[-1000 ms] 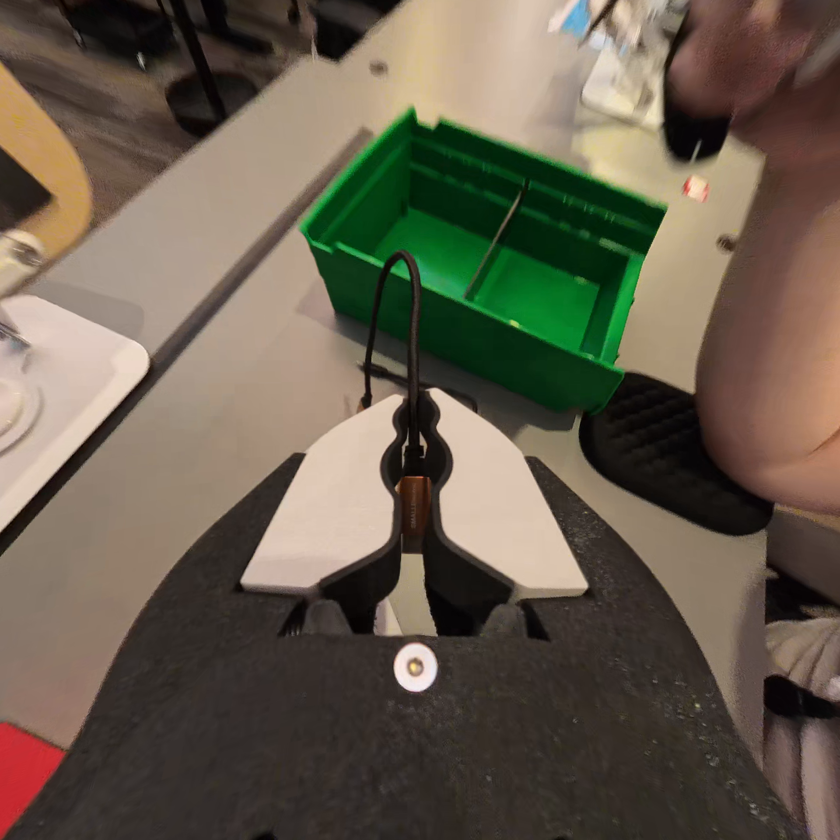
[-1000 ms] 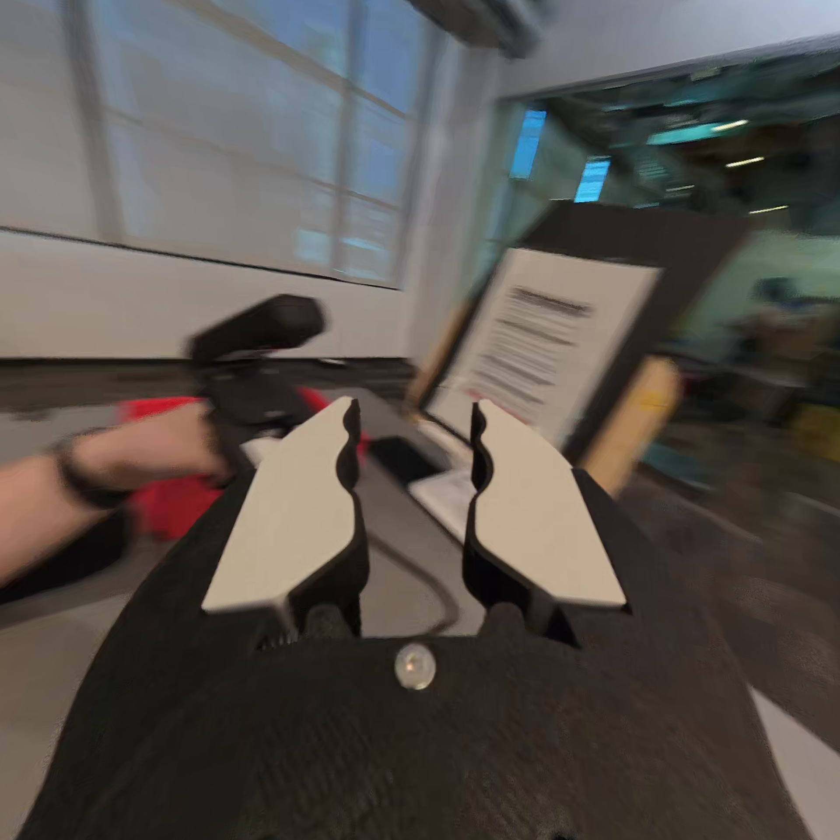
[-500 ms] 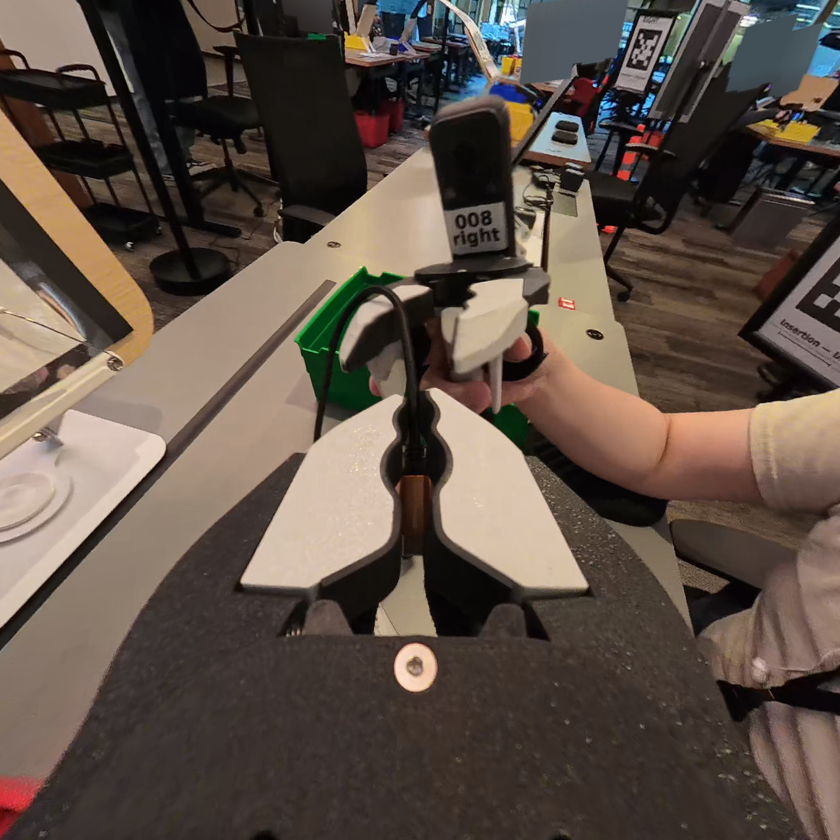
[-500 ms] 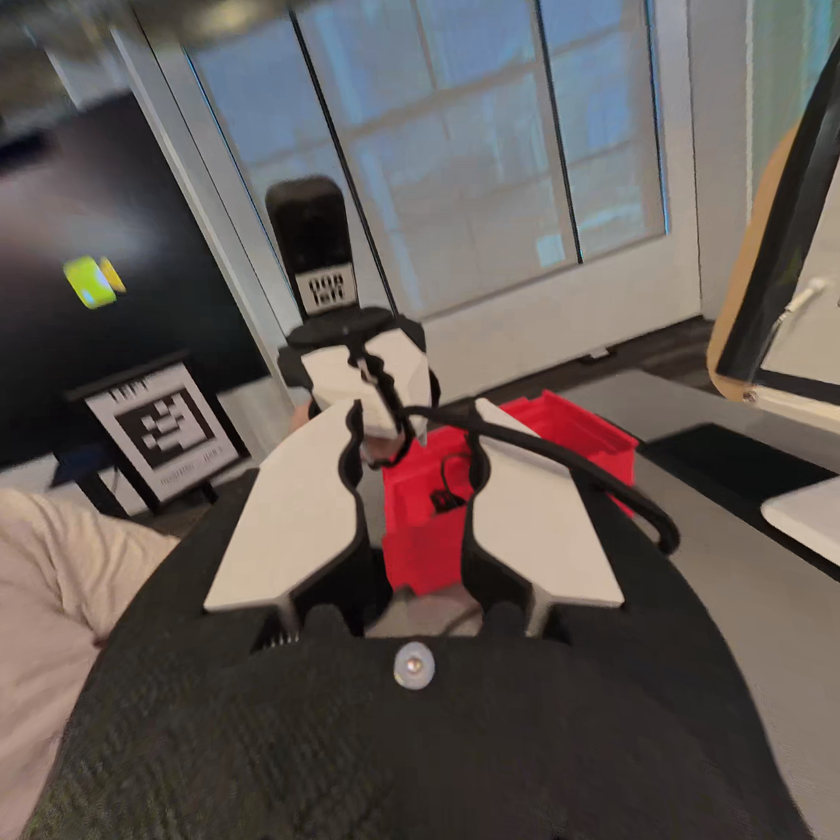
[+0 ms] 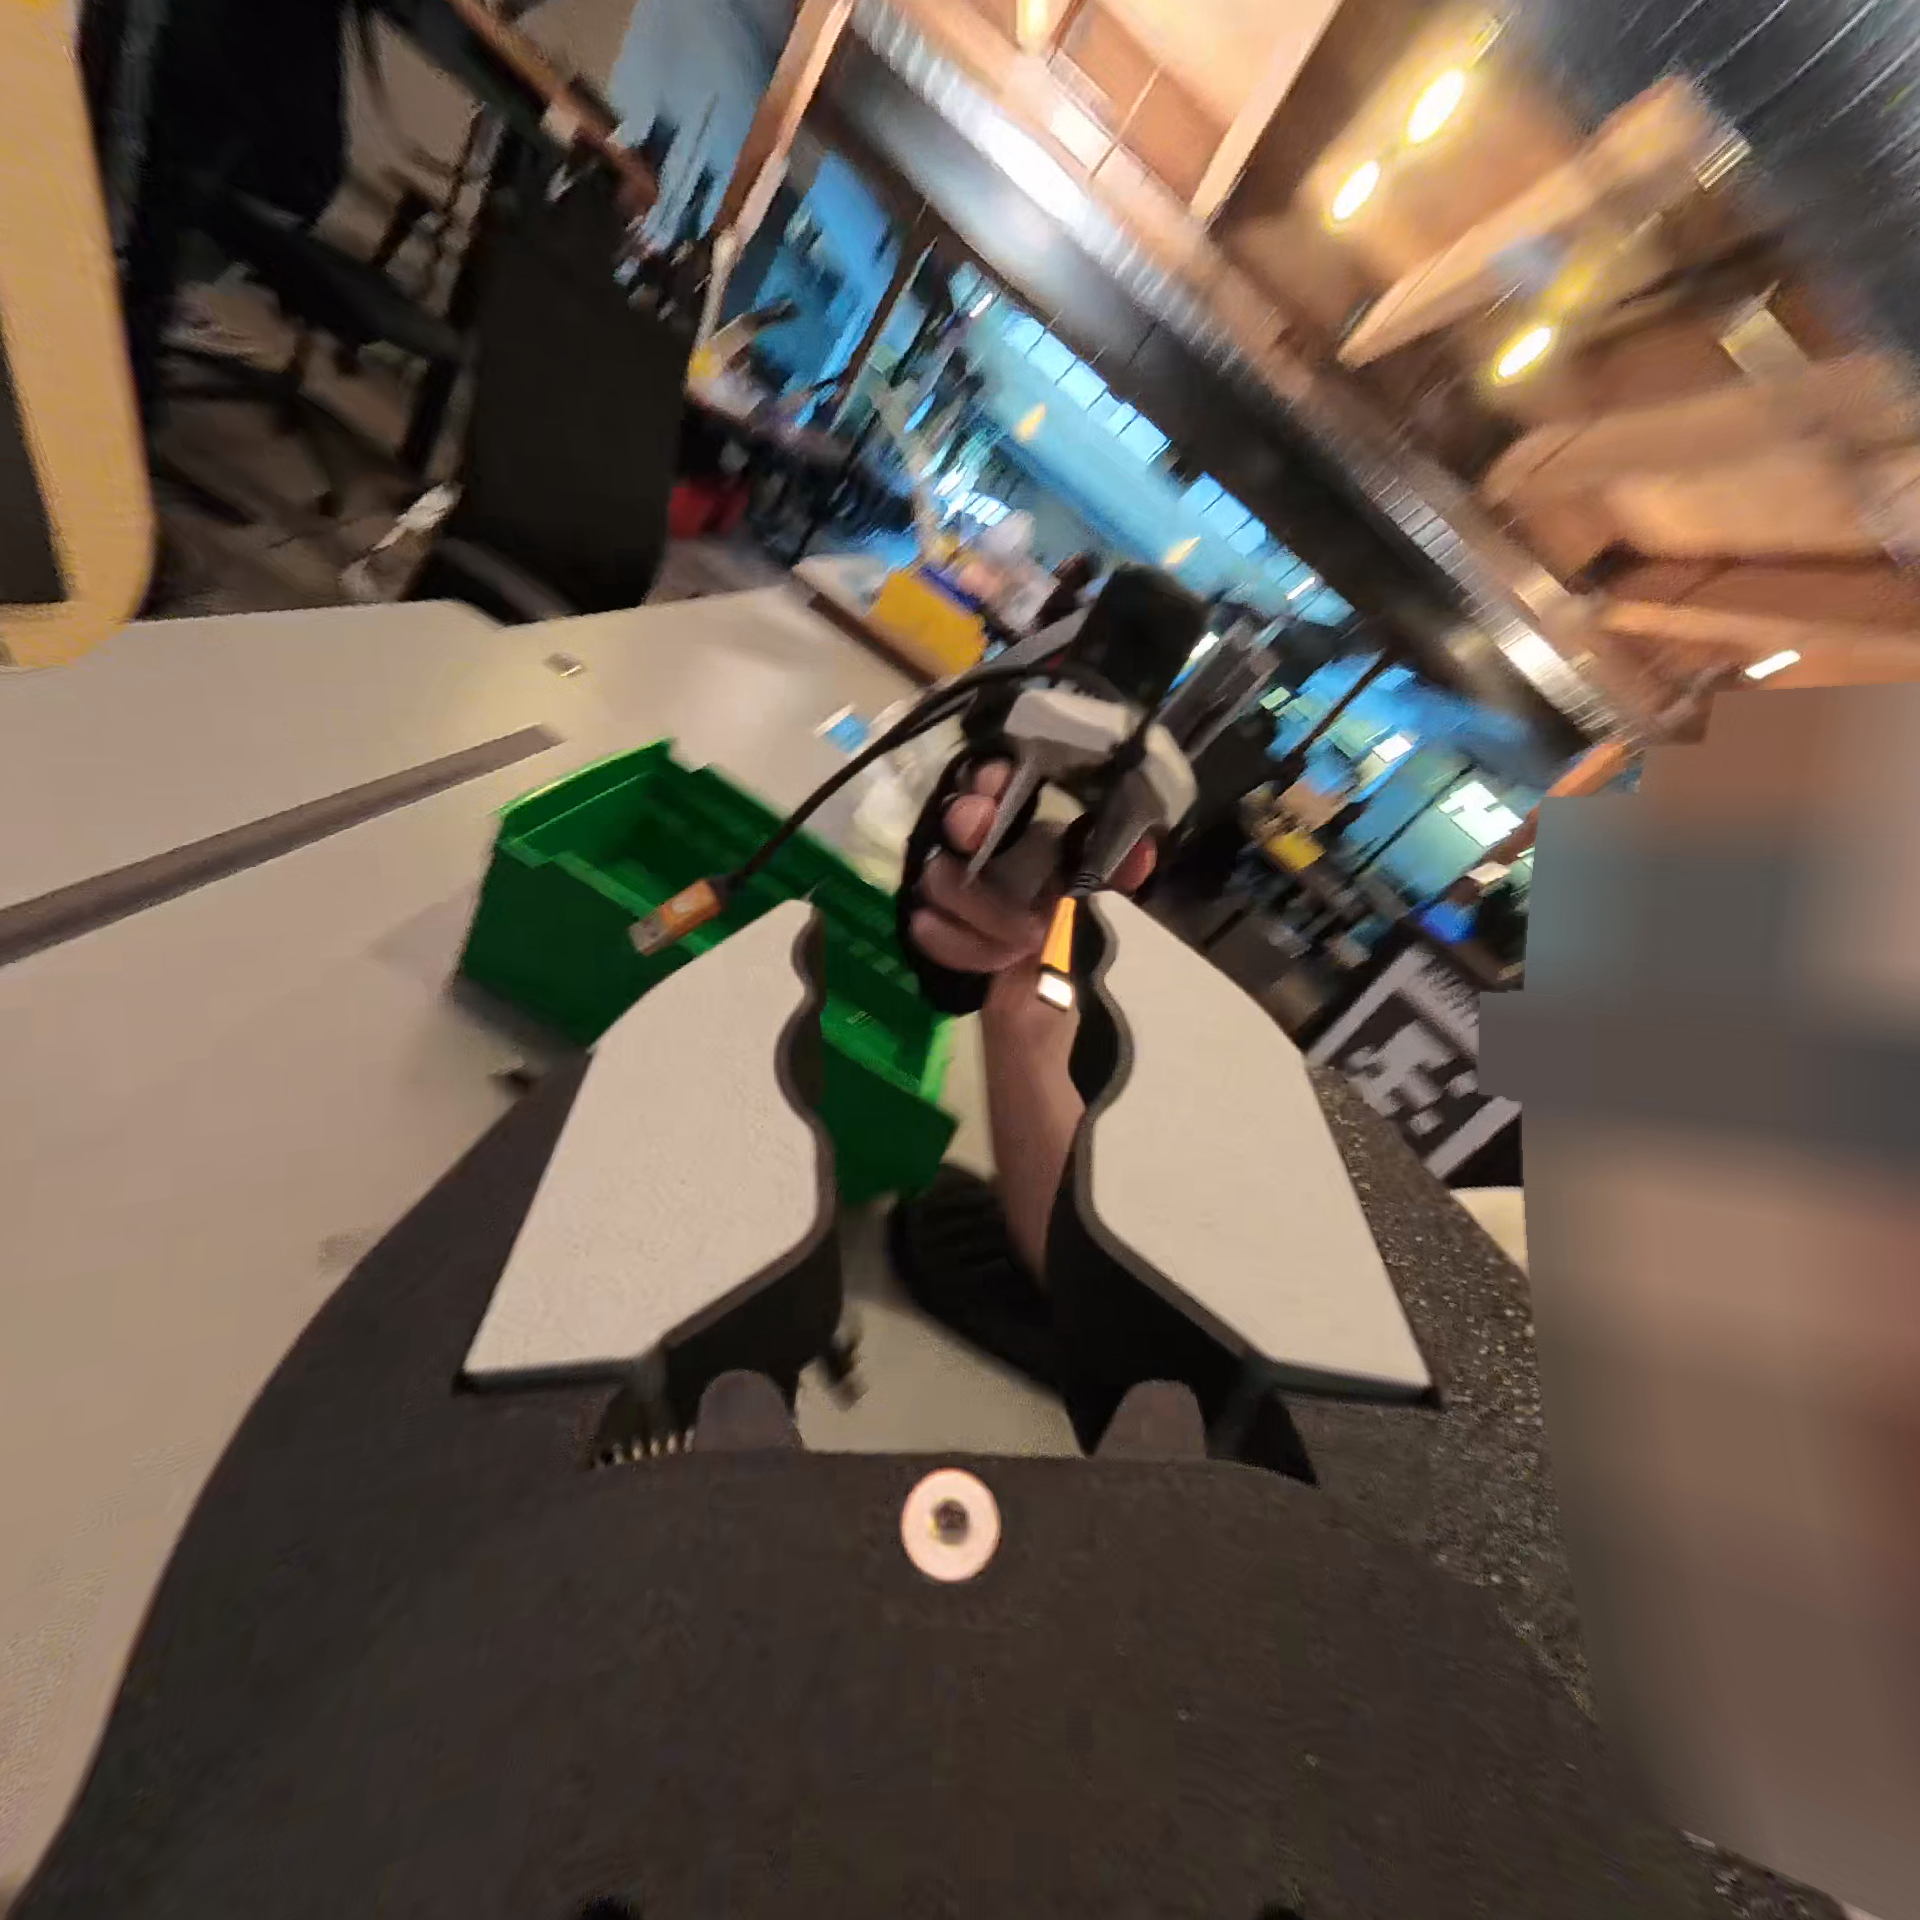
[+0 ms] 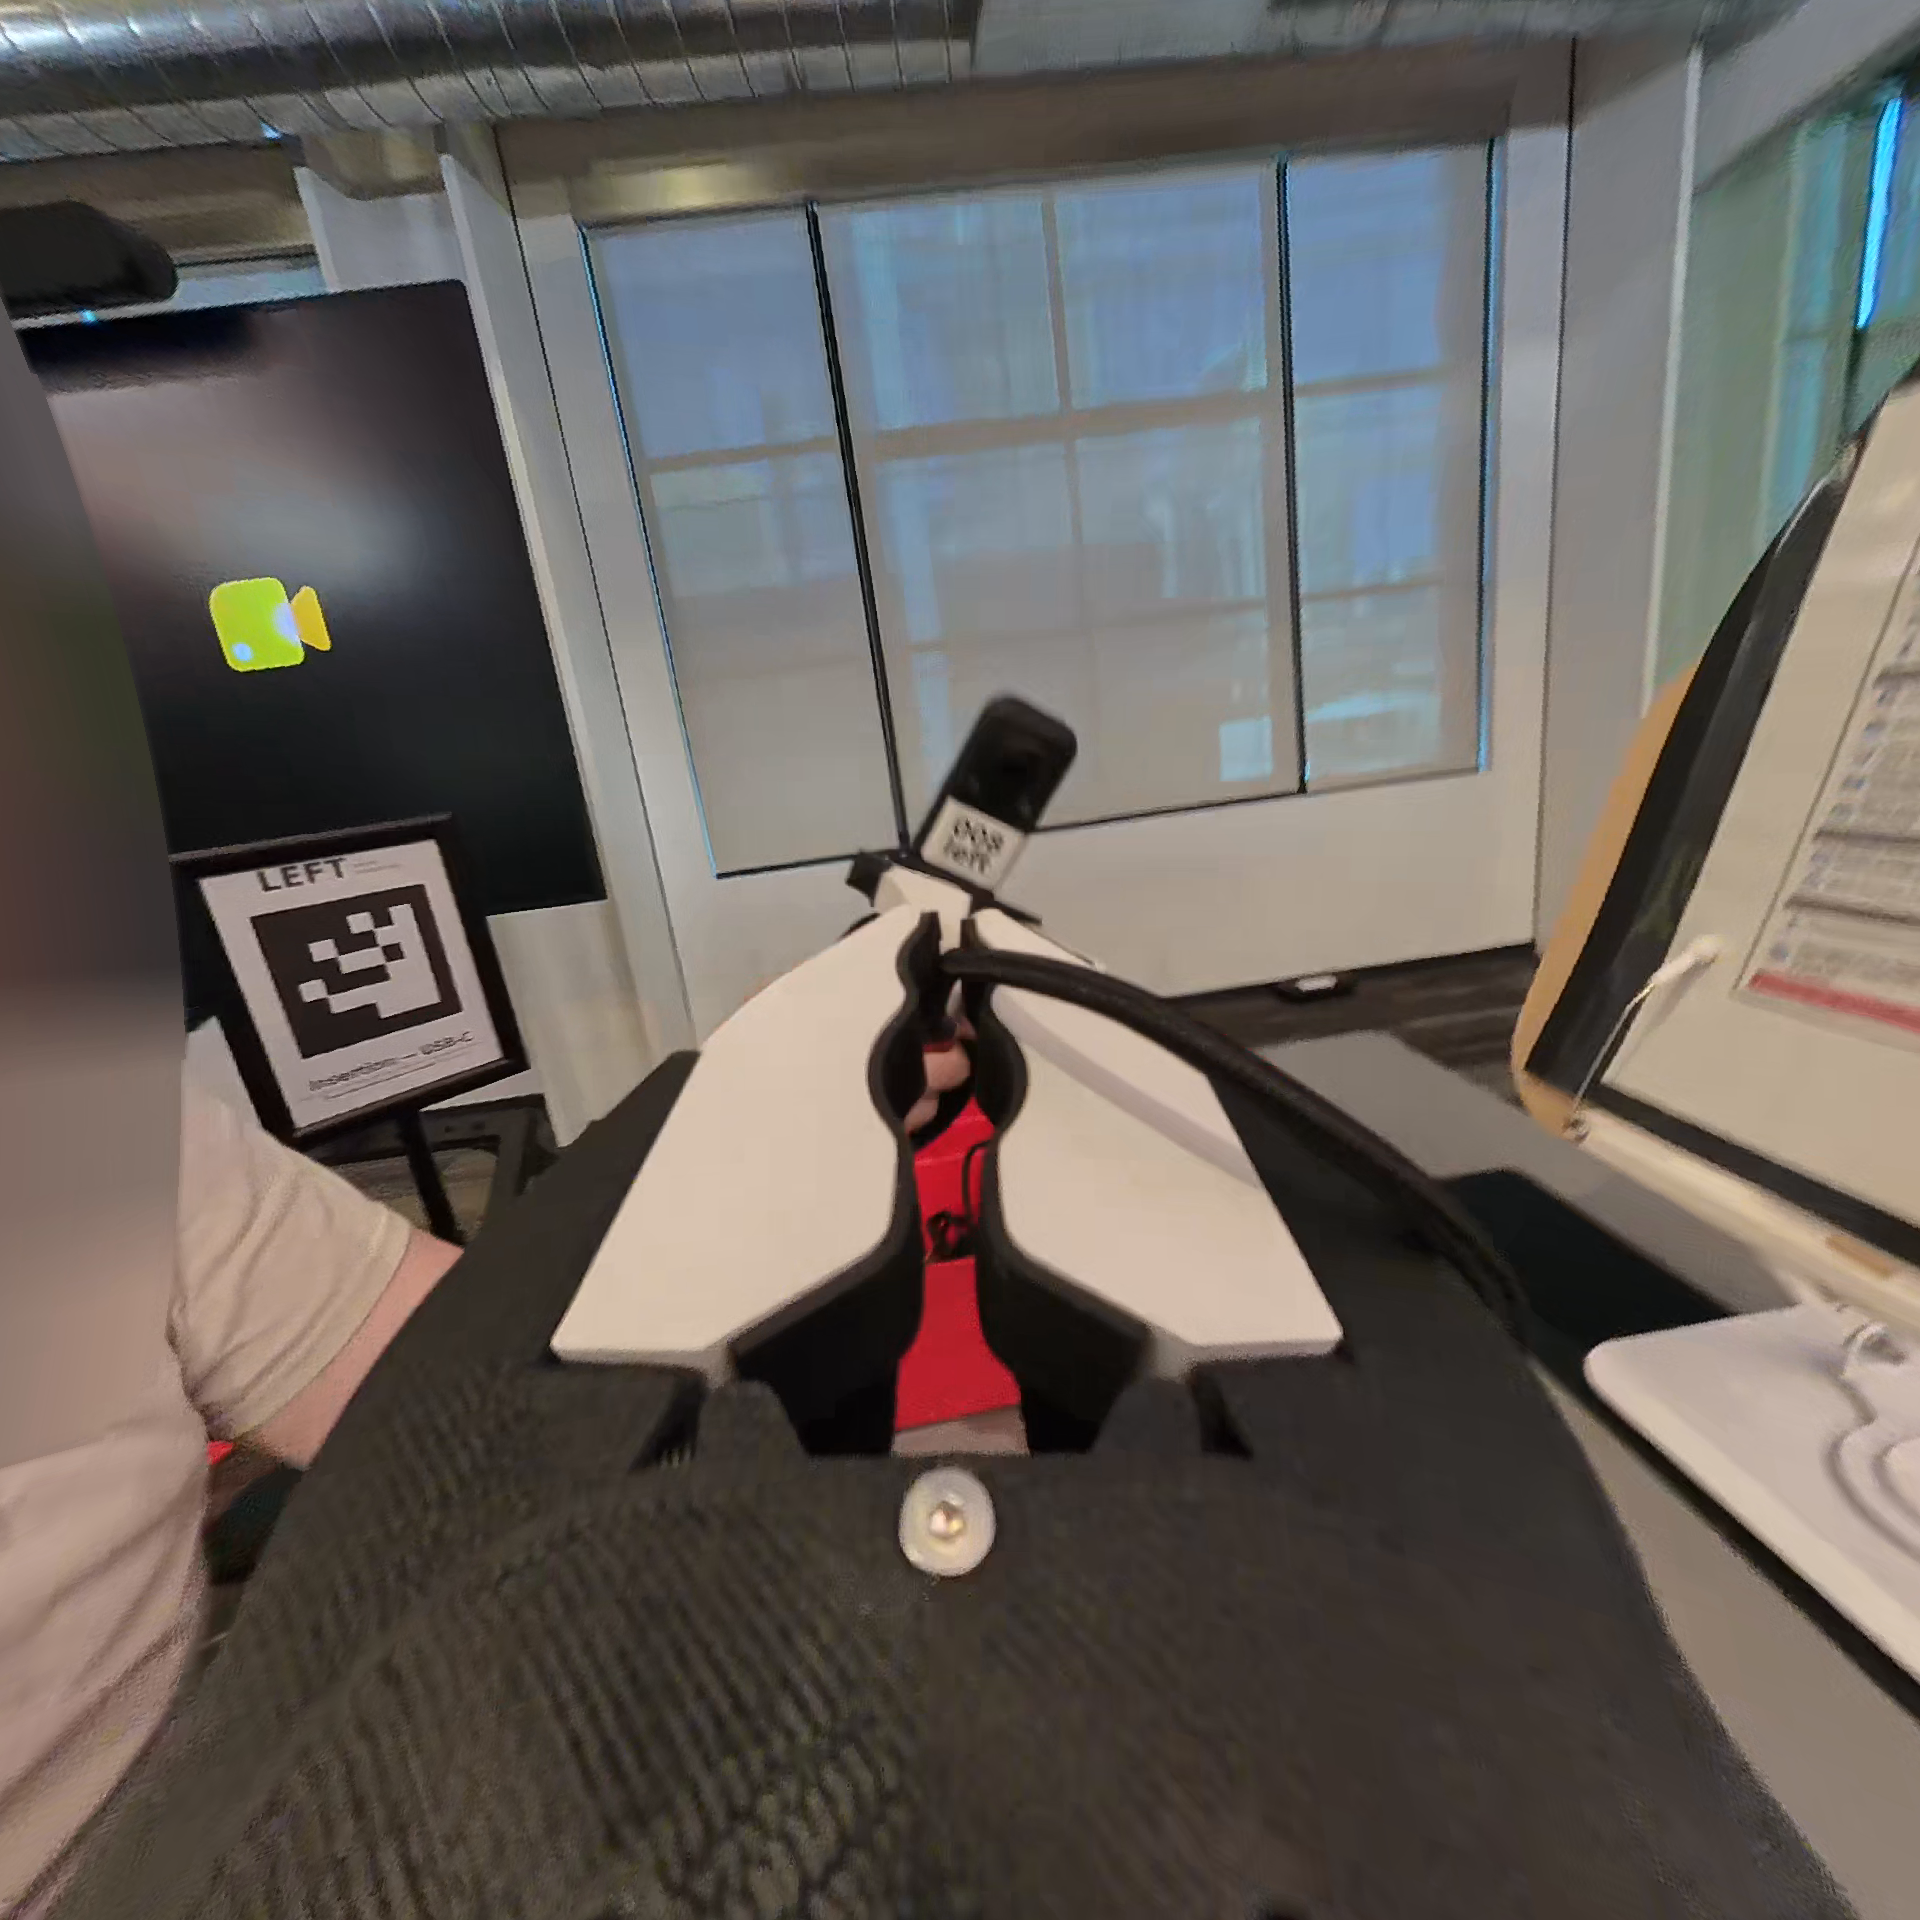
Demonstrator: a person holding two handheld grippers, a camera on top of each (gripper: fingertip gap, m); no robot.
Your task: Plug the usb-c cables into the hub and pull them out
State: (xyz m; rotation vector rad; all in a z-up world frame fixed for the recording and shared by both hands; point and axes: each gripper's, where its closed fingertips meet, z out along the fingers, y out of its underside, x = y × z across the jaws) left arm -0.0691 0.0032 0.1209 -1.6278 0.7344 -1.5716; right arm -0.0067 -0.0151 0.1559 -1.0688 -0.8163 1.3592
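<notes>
A black USB-C cable (image 5: pixel 831 790) with orange connectors hangs from my right gripper (image 5: pixel 1081 769), held up over the table in the left wrist view. One connector (image 5: pixel 675 920) dangles to the left over the green bin, the other (image 5: pixel 1055 961) hangs straight down. My left gripper (image 5: pixel 951 925) is open and empty, facing the right one. In the right wrist view my right gripper (image 6: pixel 945 925) is shut on the cable (image 6: pixel 1247 1081), which trails off to the right. No hub shows in either view.
A green bin (image 5: pixel 582 904) with dividers stands on the grey table (image 5: pixel 208 1091), with a black pad (image 5: pixel 966 1278) beside it. A red bin (image 6: pixel 951 1340) shows through the right fingers. A white tray (image 6: pixel 1714 1455) and a framed board (image 6: pixel 1683 935) stand at the right, a marker sign (image 6: pixel 353 966) at the left.
My left gripper has opened and let go of the connector. My right gripper has shut on the cable and now holds it up alone. Both views have tilted upward.
</notes>
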